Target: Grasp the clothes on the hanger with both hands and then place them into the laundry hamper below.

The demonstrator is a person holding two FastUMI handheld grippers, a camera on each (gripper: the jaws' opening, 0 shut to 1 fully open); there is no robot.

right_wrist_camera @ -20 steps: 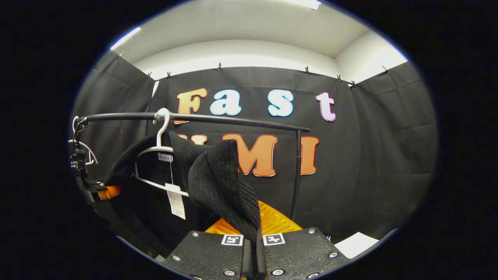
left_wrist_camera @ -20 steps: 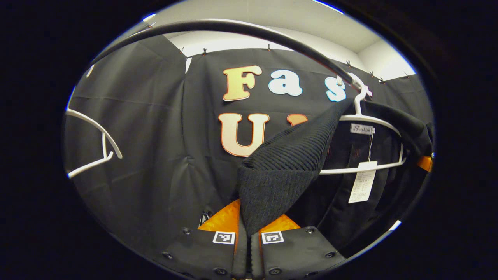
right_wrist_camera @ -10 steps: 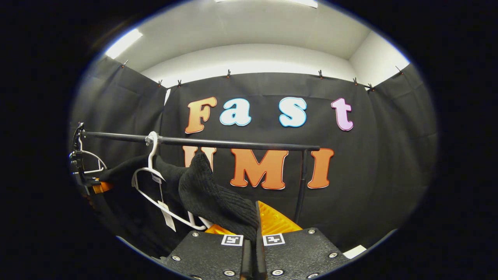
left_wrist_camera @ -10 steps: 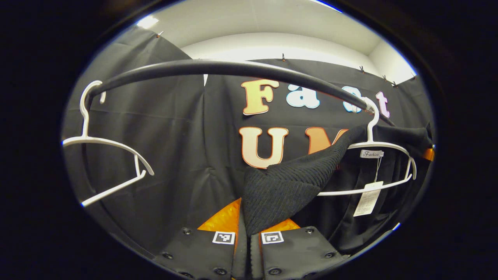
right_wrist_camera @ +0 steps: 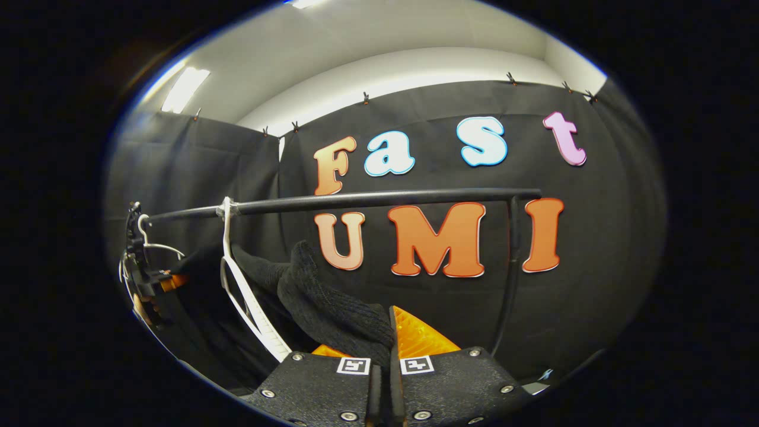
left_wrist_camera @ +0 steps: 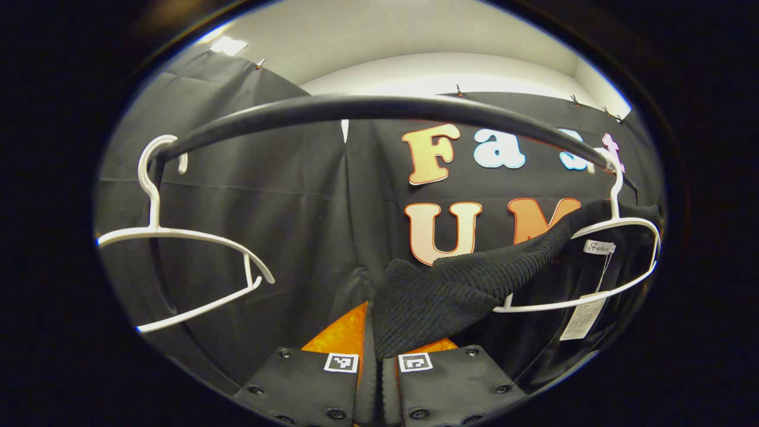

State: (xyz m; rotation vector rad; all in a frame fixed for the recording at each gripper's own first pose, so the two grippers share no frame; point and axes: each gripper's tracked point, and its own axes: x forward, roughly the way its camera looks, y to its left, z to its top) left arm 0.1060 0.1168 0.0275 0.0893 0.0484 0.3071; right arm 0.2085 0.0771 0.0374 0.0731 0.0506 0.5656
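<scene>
1. We see the black knit garment (left_wrist_camera: 450,290) stretched from its white hanger (left_wrist_camera: 628,261) at 3 o'clock in the left gripper view down to 6 o'clock; its lower part is lost in shadow.
2. In the right gripper view the garment (right_wrist_camera: 332,308) runs from 9 o'clock to 6 o'clock, and the hanger (right_wrist_camera: 243,296) shows nearly edge-on.
3. The left tool (left_wrist_camera: 378,363) has its fingers together, clamped on a fold of the knit.
4. The right tool (right_wrist_camera: 384,366) is likewise pinched on the knit's edge.
5. The paper tag (left_wrist_camera: 584,317) and neck label (left_wrist_camera: 599,247) carry print too small for us to read.
6. A bare white hanger (left_wrist_camera: 178,261) hangs from the black rail (left_wrist_camera: 379,110) at 9 o'clock.
</scene>
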